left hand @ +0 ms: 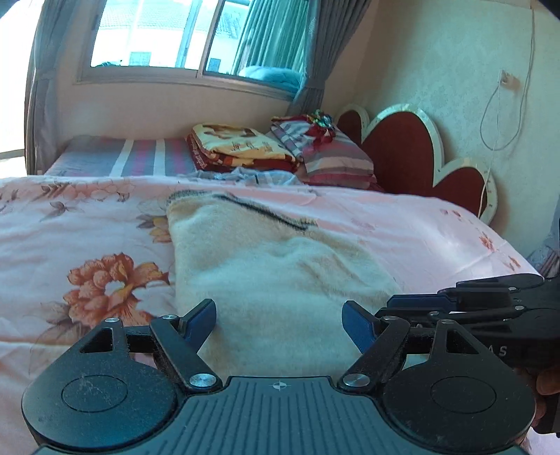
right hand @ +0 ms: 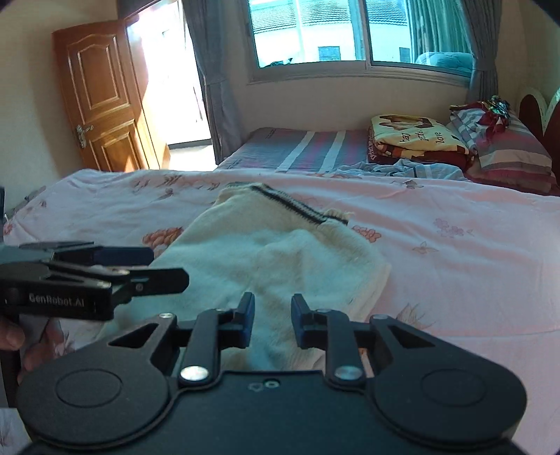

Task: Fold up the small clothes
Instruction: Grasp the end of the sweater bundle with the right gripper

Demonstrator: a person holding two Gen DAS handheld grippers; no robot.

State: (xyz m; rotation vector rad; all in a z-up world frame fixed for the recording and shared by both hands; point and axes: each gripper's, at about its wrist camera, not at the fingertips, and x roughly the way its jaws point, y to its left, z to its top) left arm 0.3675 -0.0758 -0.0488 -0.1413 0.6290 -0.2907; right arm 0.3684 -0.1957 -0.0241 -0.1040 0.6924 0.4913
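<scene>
A cream fuzzy knit garment (left hand: pixel 276 269) with a dark stripe at its far edge lies folded on the pink floral bedspread (left hand: pixel 70 227); it also shows in the right wrist view (right hand: pixel 280 252). My left gripper (left hand: pixel 279 323) is open, its blue pads wide apart just above the garment's near edge, holding nothing. My right gripper (right hand: pixel 272 320) is open with a narrower gap, also over the garment's near edge and empty. Each gripper shows in the other's view: the right one (left hand: pixel 490 304) at the right, the left one (right hand: pixel 87 276) at the left.
Folded blankets (left hand: pixel 241 147) and a striped pillow (left hand: pixel 336 161) lie at the far side by the heart-shaped headboard (left hand: pixel 402 147). A window (right hand: pixel 350 31) is behind. A wooden door (right hand: pixel 101 94) stands open at the left. A cord (left hand: pixel 504 115) hangs on the right wall.
</scene>
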